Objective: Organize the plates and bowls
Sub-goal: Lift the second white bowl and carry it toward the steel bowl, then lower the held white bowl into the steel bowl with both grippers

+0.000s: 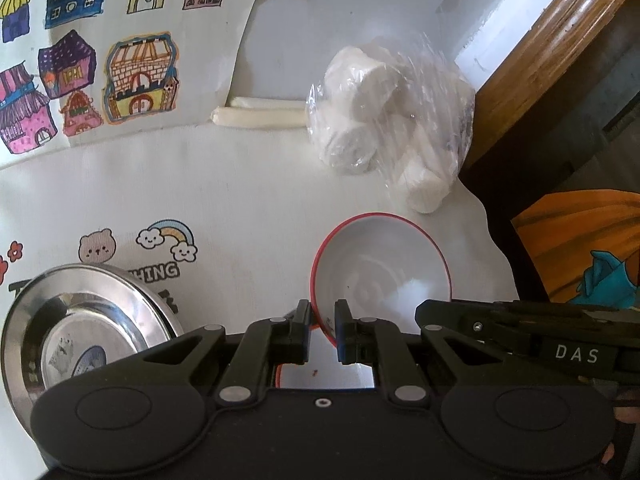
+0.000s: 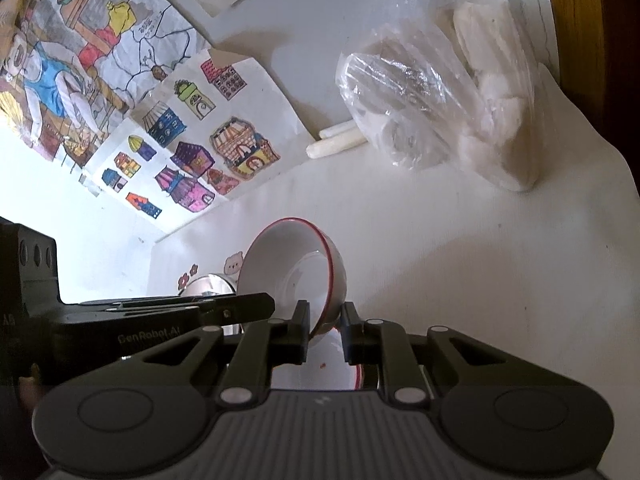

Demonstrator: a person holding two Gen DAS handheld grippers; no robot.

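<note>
Red-rimmed bowl (image 1: 380, 268) pinched by left gripper (image 1: 322, 326), seemingly right gripper (image 2: 325, 330) too.

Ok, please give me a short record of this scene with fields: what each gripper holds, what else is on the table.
left gripper: shut on the rim of a red-rimmed white bowl
right gripper: shut on the rim of a red-rimmed bowl, tilted
second bowl: under the right gripper, partly hidden
steel plate: on the white table, left of the held bowl
bag of white rolls: far side, by the wall

red-rimmed white bowl (image 1: 380, 268) tilted, steel plate (image 1: 84, 328) flat
</note>
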